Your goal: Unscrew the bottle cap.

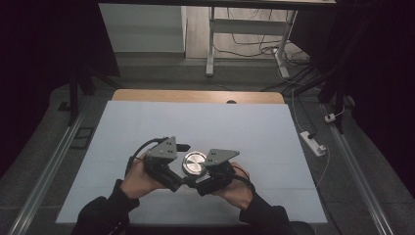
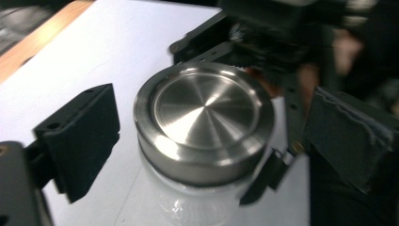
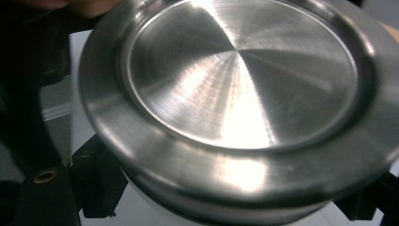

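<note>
Down at the near middle of the white-covered counter (image 1: pixel 205 122), a glass jar with a brushed steel lid (image 2: pixel 203 113) is sitting between both sets of fingers. The left gripper (image 2: pixel 202 155) is spreading its fingers wide on either side of the lid, apart from it. The right gripper (image 3: pixel 230 197) is clasping the jar just under the lid.

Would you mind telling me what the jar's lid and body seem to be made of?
The lid looks like brushed metal, likely steel: silver-grey with fine circular grain and bright fan-shaped glare. The jar body beneath it looks clear, glass or possibly plastic, since the white table cover shows through with small glints.
</note>
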